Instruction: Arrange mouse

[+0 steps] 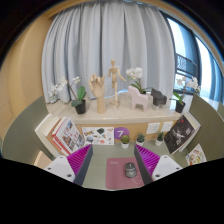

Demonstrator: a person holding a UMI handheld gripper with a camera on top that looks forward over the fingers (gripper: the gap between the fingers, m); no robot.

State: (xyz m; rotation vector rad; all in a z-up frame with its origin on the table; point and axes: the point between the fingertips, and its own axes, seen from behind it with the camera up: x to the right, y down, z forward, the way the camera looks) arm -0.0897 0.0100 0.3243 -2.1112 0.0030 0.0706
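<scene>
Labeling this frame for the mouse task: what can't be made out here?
- Mouse, gripper view: too small to tell type or facing; lies between the open tongs, untouched.
- Mat under it: near edge cut off.
- Book covers on the shelf: print too small to read.

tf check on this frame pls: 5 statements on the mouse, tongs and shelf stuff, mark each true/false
1. The mouse lies between the fingers of the tongs. True.
2. The tongs are shut on the mouse. False: they are open, with a gap between the mouse and the left finger.
3. A wooden artist's mannequin stands on the shelf in front of the curtain. True.
4. The mouse sits on the shelf beside the white horse figure. False: it lies on the mat down between the fingers, well short of the shelf.
5. White orchids stand at the shelf's left end. True.
</scene>
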